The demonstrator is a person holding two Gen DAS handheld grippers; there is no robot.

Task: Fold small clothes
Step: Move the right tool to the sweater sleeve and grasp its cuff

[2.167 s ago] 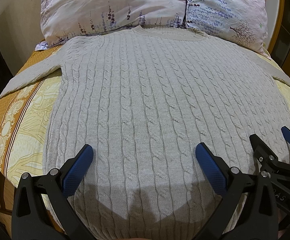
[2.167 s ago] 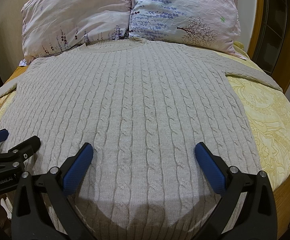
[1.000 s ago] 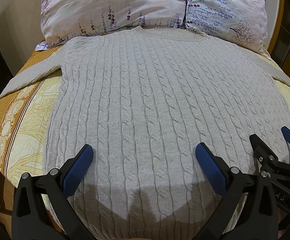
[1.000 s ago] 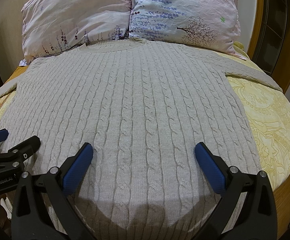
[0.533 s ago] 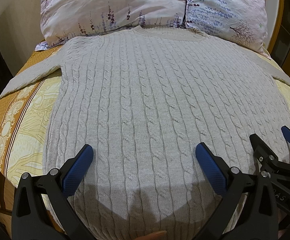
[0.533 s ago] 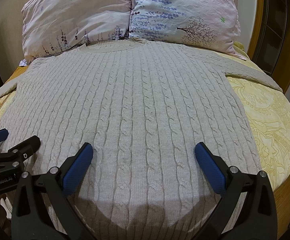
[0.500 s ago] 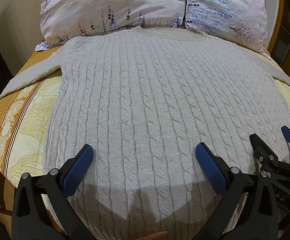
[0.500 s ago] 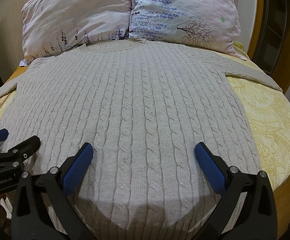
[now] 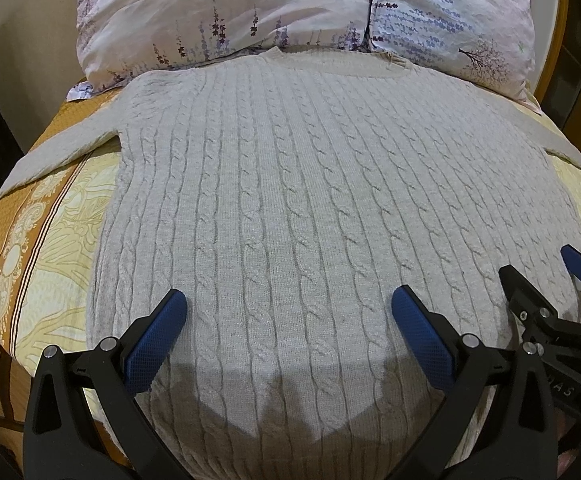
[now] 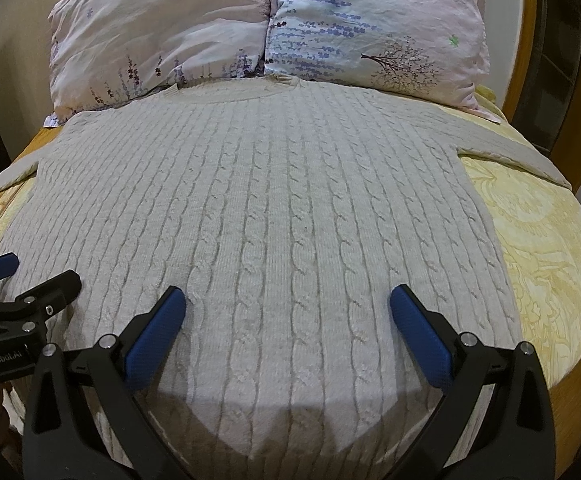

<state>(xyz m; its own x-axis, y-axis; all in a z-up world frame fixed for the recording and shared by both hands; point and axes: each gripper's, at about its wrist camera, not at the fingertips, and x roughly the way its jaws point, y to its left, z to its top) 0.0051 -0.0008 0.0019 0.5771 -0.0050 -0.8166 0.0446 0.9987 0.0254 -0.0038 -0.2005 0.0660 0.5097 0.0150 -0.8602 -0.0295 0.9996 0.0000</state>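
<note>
— Left tongs [image 9: 286, 316]? Right tongs [image 10: 286, 312]?
— Both spread wide, gripping nothing, side by side above the bottom edge of the sweater [image 9: 310, 200].
— Sweater?
— Flat on the bed [image 10: 542, 248], neck touching two flowery pillows [image 10: 250, 24]. Pale, bumpy, twisty rope lines. Bare yellow cover on both sides.

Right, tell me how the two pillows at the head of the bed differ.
The left pillow is pale pink, its dark flower stems sparse and low down; the right pillow is bluish-white, crowded with purple blossom rows. The right pillow shows a bare tree near its lower corner; the left pillow shows none. Both are wrinkled, carry a small green clover mark, stand side by side touching, and meet the collar of the cable-knit sweater.
</note>
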